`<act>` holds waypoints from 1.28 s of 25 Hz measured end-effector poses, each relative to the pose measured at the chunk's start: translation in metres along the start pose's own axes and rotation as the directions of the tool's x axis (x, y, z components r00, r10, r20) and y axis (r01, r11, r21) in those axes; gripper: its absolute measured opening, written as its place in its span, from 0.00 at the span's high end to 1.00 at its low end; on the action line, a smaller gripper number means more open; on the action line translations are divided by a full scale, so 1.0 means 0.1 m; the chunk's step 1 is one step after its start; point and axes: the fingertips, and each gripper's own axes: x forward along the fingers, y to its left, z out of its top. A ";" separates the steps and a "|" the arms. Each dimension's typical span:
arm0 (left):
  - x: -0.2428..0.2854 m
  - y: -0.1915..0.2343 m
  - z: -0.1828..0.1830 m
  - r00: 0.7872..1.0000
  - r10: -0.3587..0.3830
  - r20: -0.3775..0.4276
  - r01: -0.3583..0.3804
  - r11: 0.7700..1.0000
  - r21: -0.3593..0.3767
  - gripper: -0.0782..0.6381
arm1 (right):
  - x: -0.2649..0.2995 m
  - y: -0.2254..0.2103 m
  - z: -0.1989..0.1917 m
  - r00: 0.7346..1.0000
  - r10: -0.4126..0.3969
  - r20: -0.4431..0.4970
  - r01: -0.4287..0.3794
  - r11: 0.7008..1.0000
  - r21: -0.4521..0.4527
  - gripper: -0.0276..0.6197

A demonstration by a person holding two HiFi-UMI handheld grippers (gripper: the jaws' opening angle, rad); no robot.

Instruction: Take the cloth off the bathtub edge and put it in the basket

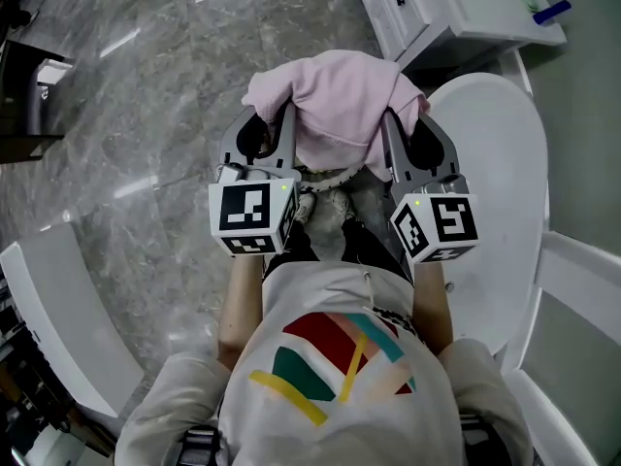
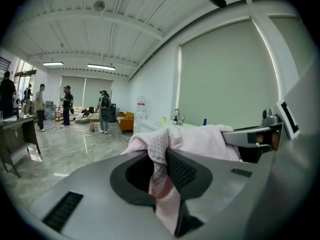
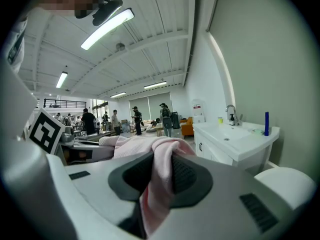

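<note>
Pink cloth (image 1: 335,100) held up between grippers, just short of sink cabinet (image 1: 456,13), over floor; long axis runs gripper to gripper, middle bunched high. Cloth underside hidden behind jaws. Left gripper (image 1: 279,124) narrowly parted, clamped on cloth's left end; right gripper (image 1: 393,124) likewise on right end

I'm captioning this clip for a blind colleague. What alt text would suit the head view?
Seen from above, a person holds a bunched pink cloth clamped in the left tool and right tool, one at each side, above a grey marble floor. A white bathtub curves along the right.
</note>
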 end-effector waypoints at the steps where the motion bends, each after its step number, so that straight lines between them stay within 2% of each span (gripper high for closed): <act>1: 0.02 0.01 -0.05 1.000 0.003 -0.010 -0.003 1.000 0.004 0.78 | 0.03 0.00 -0.05 1.000 0.002 -0.010 -0.003 1.000 -0.003 0.82; 8: 0.10 0.16 -0.43 0.996 0.031 -0.078 -0.029 0.999 0.028 0.78 | 0.21 0.06 -0.45 0.995 0.030 -0.096 -0.037 0.996 -0.078 0.81; 13: 0.11 0.27 -0.77 0.987 0.048 -0.154 -0.044 0.999 0.030 0.78 | 0.33 0.14 -0.76 0.983 0.039 -0.177 -0.055 0.995 -0.086 0.81; 19: 0.18 0.34 -1.24 0.969 0.040 -0.246 -0.039 0.999 0.008 0.78 | 0.46 0.18 -1.19 0.958 0.061 -0.279 -0.098 0.988 -0.122 0.81; 25: 0.11 0.37 -1.65 0.941 0.043 -0.336 -0.048 0.999 -0.006 0.78 | 0.44 0.28 -1.58 0.926 0.075 -0.371 -0.130 0.983 -0.127 0.80; 32: 0.07 0.38 -1.92 0.918 0.049 -0.393 -0.058 0.998 -0.011 0.78 | 0.43 0.32 -1.87 0.901 0.084 -0.425 -0.141 0.984 -0.105 0.80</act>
